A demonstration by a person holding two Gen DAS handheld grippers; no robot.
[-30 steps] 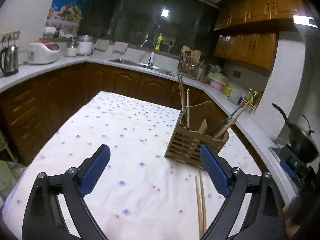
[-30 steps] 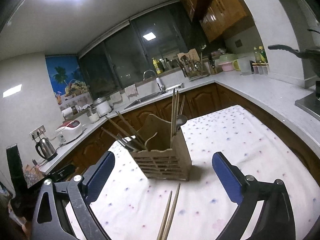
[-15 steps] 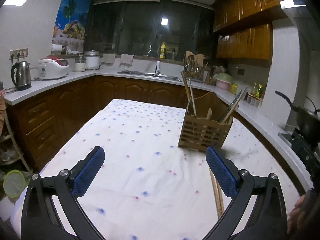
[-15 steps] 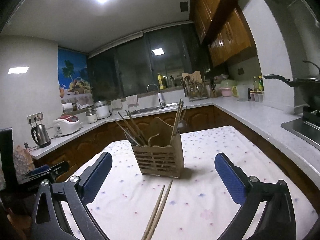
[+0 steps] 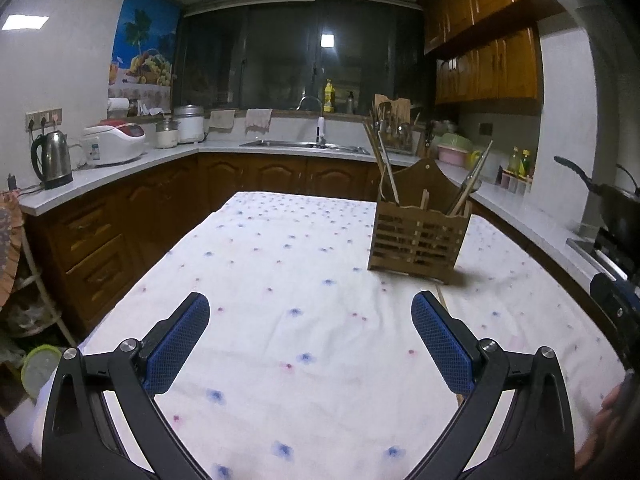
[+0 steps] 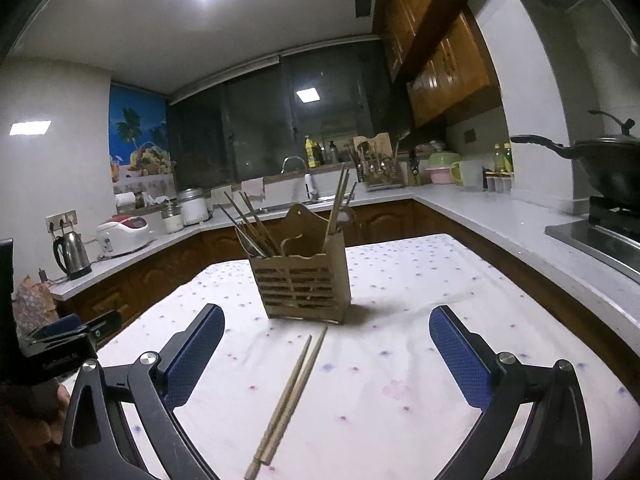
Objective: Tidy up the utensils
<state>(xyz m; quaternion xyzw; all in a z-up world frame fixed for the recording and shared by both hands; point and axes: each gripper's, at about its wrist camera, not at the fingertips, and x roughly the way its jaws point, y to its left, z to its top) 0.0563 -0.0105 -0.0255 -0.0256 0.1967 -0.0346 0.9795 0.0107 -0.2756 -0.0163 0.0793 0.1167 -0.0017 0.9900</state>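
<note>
A slatted wooden utensil holder [image 6: 306,286] stands on the dotted white tablecloth [image 6: 400,360] with several chopsticks and utensils standing in it. It also shows in the left wrist view [image 5: 418,236]. Two wooden chopsticks [image 6: 290,390] lie side by side on the cloth in front of the holder, between my right gripper's fingers. My right gripper [image 6: 326,352] is open and empty, just above the cloth. My left gripper [image 5: 310,338] is open and empty, left of the holder; its right finger [image 5: 440,348] hides most of the chopsticks.
Wooden kitchen cabinets and a white counter [image 5: 120,172] wrap around the table. A kettle [image 5: 52,160], a rice cooker [image 5: 114,144] and a sink [image 5: 304,144] sit on it. A black wok [image 6: 604,160] stands on the stove at right.
Both grippers have pulled back and tilted level, so the holder looks farther off and more upright. Both stay open and empty. The chopsticks have not moved.
</note>
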